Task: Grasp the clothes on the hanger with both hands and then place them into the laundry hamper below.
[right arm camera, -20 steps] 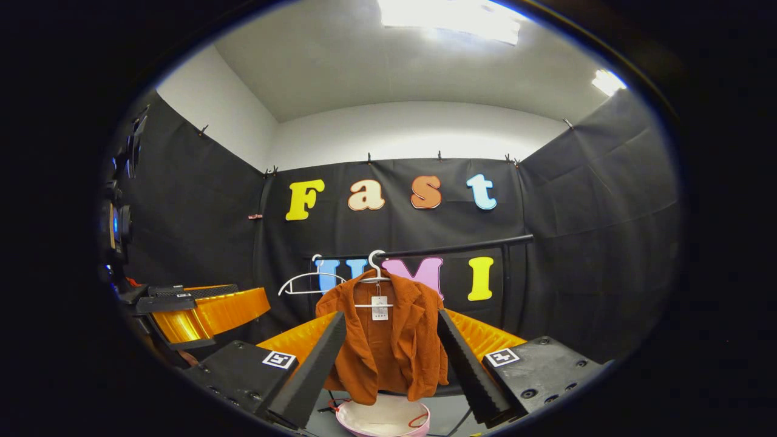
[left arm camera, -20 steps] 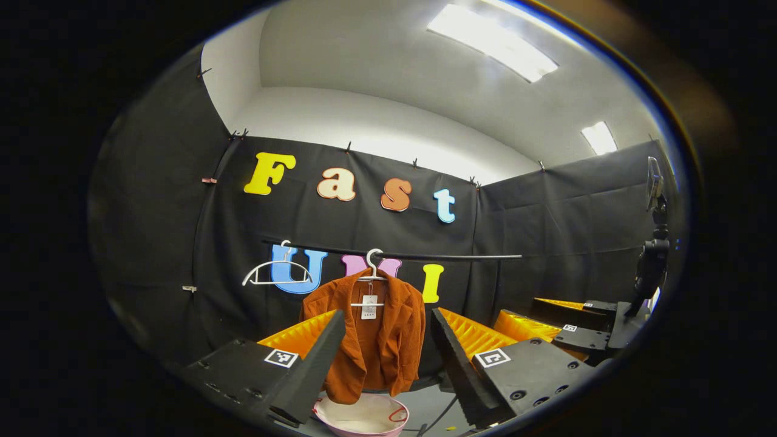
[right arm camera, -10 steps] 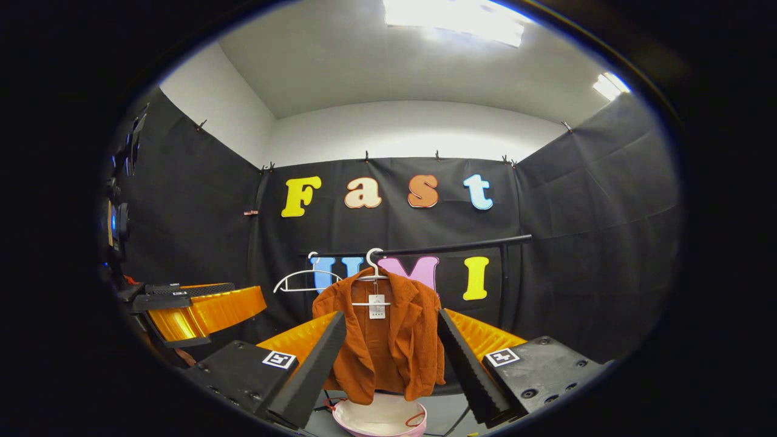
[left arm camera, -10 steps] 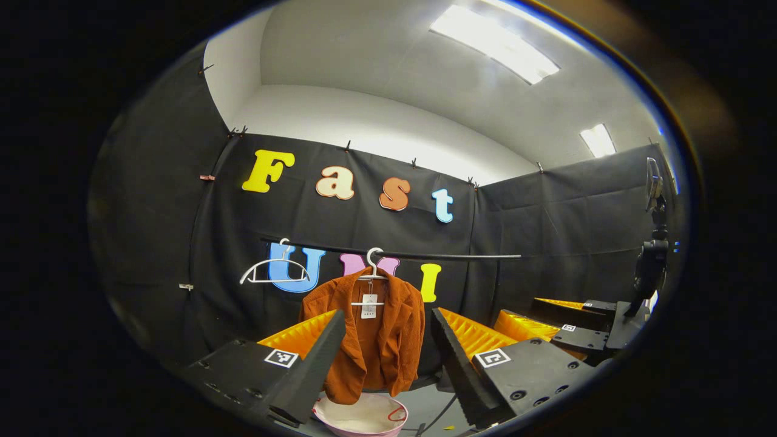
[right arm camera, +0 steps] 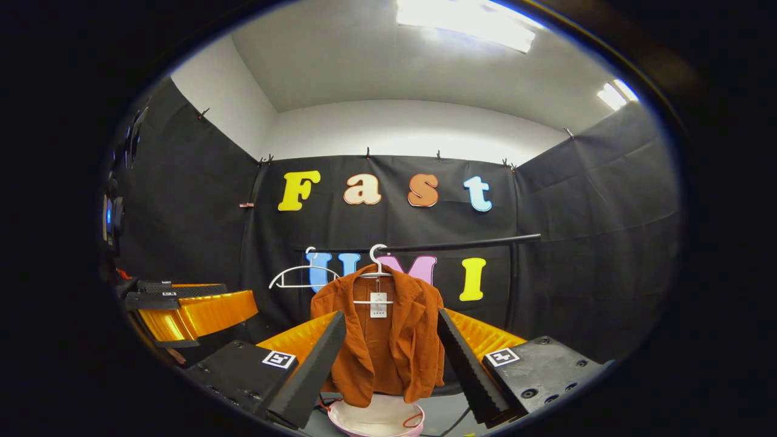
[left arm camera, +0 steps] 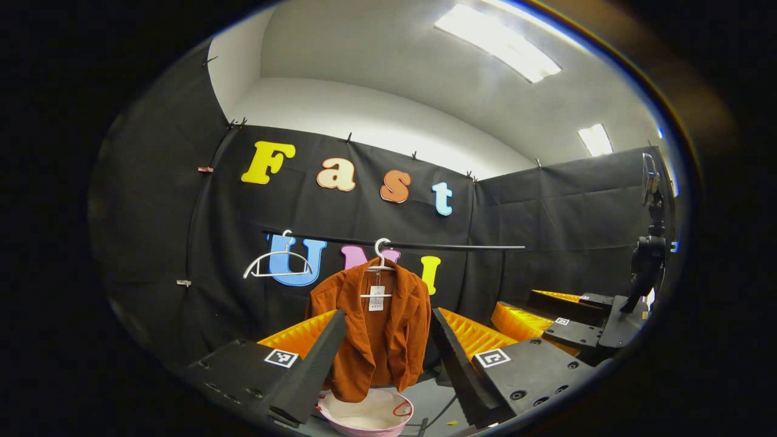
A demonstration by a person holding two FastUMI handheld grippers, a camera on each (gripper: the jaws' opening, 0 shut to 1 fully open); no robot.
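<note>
Two grippers, left gripper (left arm camera: pixel 385 355) and right gripper (right arm camera: pixel 391 358), both spread wide and holding nothing, now a bit nearer the orange jacket (left arm camera: pixel 370 331) (on its white hanger (left arm camera: pixel 381 262), far off, above the pink hamper (left arm camera: pixel 367 414)), so grabbing comes next.

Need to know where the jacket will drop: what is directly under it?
A pink laundry hamper sits on the floor below the orange jacket, which hangs on a white hanger. The hamper's base and far rim are hidden.
</note>
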